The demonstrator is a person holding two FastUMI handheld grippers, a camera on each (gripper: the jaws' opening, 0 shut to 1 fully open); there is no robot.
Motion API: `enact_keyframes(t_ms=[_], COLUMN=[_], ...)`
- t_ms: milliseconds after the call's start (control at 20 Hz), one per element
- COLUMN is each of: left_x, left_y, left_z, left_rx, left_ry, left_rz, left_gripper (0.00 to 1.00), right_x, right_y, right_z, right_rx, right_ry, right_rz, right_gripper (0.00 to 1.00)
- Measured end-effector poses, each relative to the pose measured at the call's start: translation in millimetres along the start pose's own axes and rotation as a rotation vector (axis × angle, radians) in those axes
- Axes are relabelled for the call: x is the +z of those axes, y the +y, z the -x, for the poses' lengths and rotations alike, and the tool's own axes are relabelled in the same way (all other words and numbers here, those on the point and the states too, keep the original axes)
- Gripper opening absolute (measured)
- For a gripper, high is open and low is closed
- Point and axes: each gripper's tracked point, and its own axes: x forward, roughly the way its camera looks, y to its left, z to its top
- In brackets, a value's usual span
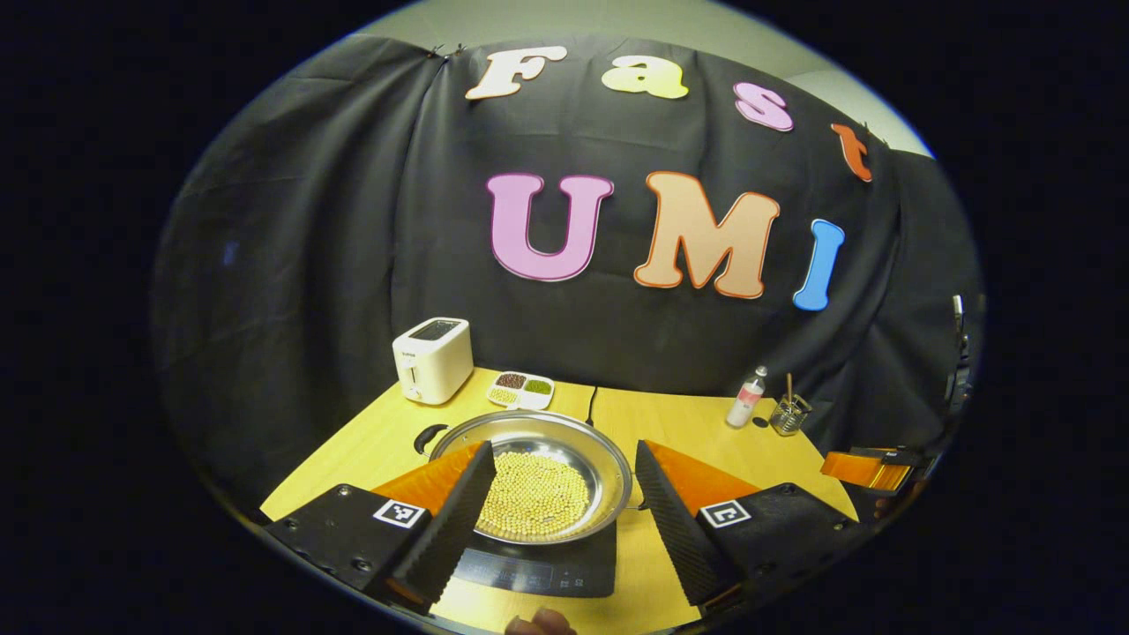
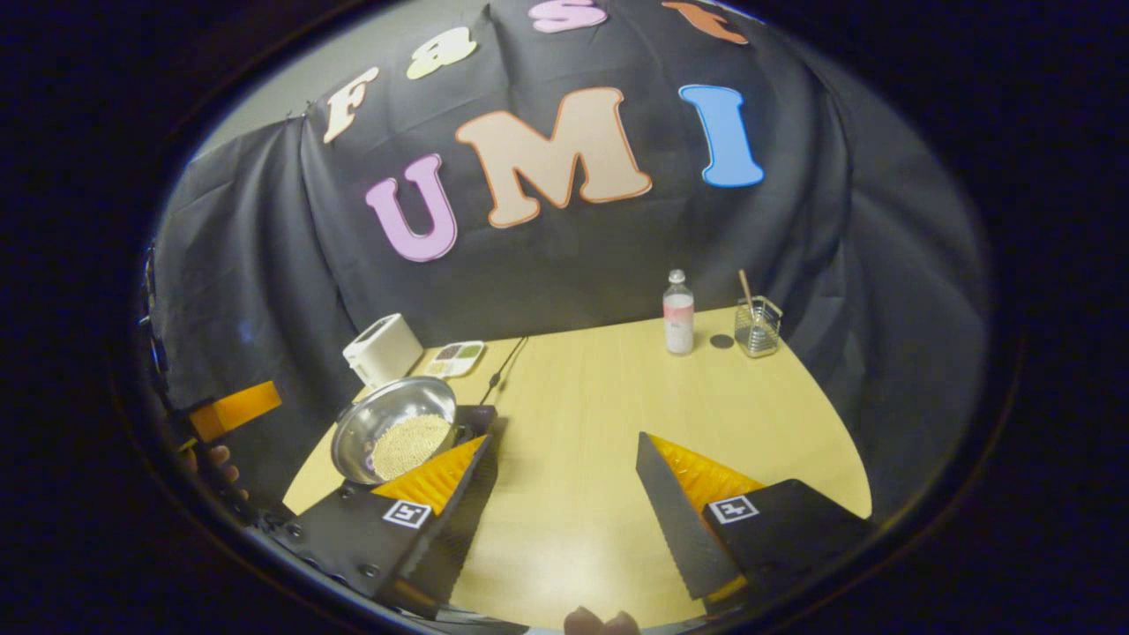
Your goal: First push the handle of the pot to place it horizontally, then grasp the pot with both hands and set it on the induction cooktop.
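1. Behind your pot (image 1: 534, 481) stand a toaster (image 1: 432, 359) and a divided dish (image 1: 521, 390) of beans; bottle (image 1: 746, 399) and glass jar (image 1: 789, 414) sit far right.
2. The pot, holding yellow beans (image 1: 535, 494), rests on the induction cooktop (image 1: 538, 564).
3. Your left gripper (image 1: 560, 520) and right gripper (image 2: 564, 520) gape wide, holding nothing.

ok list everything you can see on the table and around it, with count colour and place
pot: 1, silver, holding pale yellow beans, sitting on the cooktop
induction cooktop: 1, black, near table edge, under the pot
toaster: 1, white, back left of the table
divided dish: 1, white, by the toaster, with dark, green and pale contents
bottle: 1, clear with pale label, back right
glass cup: 1, clear, with a stick in it, beside the bottle
table: 1, light wood
left gripper: 1, open, either side of the pot
right gripper: 1, open, over bare table right of the pot
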Motion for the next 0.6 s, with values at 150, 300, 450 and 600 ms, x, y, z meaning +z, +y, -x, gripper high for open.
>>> enact_keyframes(t_ms=[150, 300, 450, 600], left_x=[33.6, 61.8, 74.0, 74.6], left_y=[-16.4, -33.0, -46.5, -49.7], left_z=[19.7, 39.5, 59.0, 77.2], left_rx=[-0.006, -0.024, -0.063, -0.093], left_ry=[-0.08, -0.163, -0.21, -0.234], left_rz=[-0.029, -0.069, -0.075, -0.076], left_gripper=[0.97, 0.97, 0.96, 0.95], right_x=[30.3, 49.5, 69.1, 88.4], right_y=[-0.3, 6.4, 7.4, 19.5], right_z=[26.5, 51.5, 82.1, 116.0], right_rx=[0.017, 0.031, 0.004, 0.012], right_ry=[-0.106, -0.171, -0.252, -0.386], right_rz=[0.002, 0.025, 0.052, 0.059], right_gripper=[0.92, 0.92, 0.97, 0.92])
